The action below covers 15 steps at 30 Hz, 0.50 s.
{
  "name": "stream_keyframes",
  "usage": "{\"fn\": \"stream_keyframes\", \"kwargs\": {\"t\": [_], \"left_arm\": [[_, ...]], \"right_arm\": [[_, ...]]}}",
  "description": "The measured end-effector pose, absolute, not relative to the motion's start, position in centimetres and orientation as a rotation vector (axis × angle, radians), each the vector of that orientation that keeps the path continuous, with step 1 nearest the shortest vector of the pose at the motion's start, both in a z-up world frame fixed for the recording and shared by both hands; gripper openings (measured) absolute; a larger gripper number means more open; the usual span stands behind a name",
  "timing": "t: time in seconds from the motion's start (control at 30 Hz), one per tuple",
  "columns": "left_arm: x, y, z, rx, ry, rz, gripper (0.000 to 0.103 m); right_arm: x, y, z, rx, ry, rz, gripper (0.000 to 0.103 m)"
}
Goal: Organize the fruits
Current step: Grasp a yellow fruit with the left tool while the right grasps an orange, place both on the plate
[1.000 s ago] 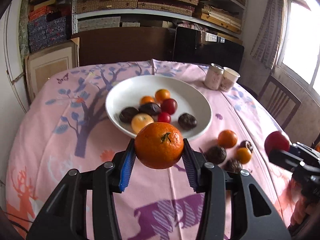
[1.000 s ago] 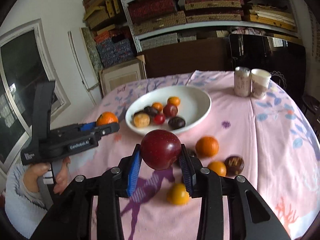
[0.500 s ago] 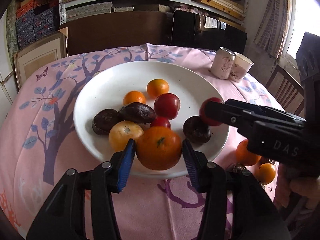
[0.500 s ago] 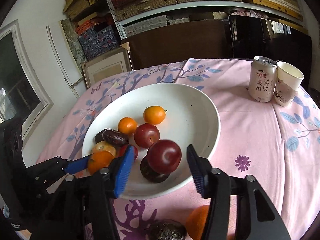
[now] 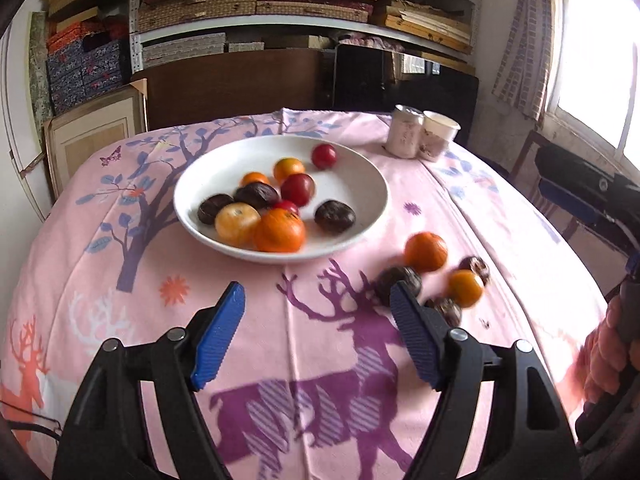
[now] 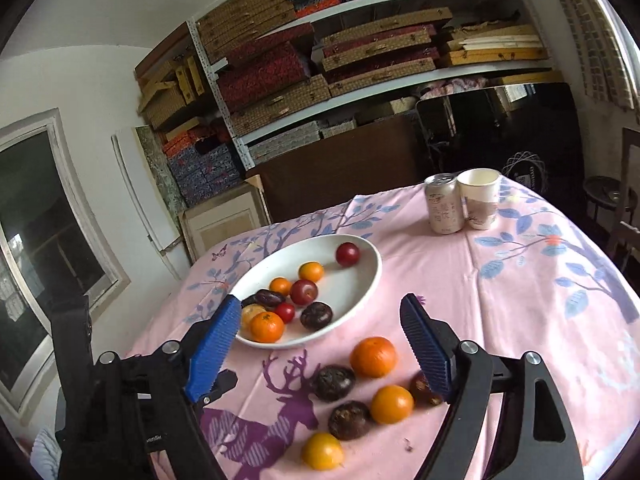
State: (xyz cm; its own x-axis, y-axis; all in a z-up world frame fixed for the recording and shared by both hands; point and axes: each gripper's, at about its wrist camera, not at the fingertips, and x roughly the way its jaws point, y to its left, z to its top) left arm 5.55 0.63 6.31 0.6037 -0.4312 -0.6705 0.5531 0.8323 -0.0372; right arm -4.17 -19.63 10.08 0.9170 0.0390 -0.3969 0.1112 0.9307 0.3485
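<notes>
The white plate (image 5: 224, 168) (image 6: 360, 276) holds several fruits. A large orange (image 5: 279, 230) (image 6: 267, 326) lies at its near rim and a red plum (image 5: 324, 156) (image 6: 347, 254) at its far side. My left gripper (image 5: 316, 296) hangs above the cloth in front of the plate, its jaws opening with nothing between them. My right gripper (image 6: 320, 302) is further right and back, its jaws also opening and empty. Below it on the cloth lie loose fruits: an orange (image 6: 373, 357) (image 5: 425, 251), a smaller orange (image 6: 391, 404), a yellow fruit (image 6: 322, 451) and dark fruits (image 6: 333, 377).
A drink can (image 6: 444, 208) (image 5: 404, 132) and a paper cup (image 6: 480, 204) (image 5: 438, 136) stand at the table's far right. A chair (image 5: 532, 160) stands beyond the right edge. Shelves of boxes fill the back wall.
Both grippers let go of their fruit over the plate and drew back, jaws spreading. The large orange now rests at the plate's near rim, and the red plum has rolled to its far side.
</notes>
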Motion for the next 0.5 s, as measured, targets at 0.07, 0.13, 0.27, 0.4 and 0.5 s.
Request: {"fn": "stream_keyframes", "kwargs": {"t": [0.07,0.13,0.27,0.4,0.5], "left_arm": [[3.4,-0.7,4.9,0.226,0.729,-0.597,0.073],[1.8,-2.1,3.6,0.279,0.734,-0.619,0.073],[-0.2,-4.5,2.4,0.377,0.704,-0.639,0.073],[0.2,-5.7,2.0,0.374,0.728,-0.645,0.073],[1.0,-6.2,1.3,0.357,0.771,-0.644,0.073]], "right_arm": [[-5.8,-20.8,8.7,0.369,0.409,-0.098,0.084],[-7.0,-22.2,6.8,0.378,0.418,-0.177,0.084],[-7.5,-26.2,3.7,0.535,0.469,-0.275,0.084],[-8.0,-27.8,3.0,0.642,0.424,-0.251,0.084],[-7.4,-27.3,2.8,0.609,0.450,-0.254,0.084]]}}
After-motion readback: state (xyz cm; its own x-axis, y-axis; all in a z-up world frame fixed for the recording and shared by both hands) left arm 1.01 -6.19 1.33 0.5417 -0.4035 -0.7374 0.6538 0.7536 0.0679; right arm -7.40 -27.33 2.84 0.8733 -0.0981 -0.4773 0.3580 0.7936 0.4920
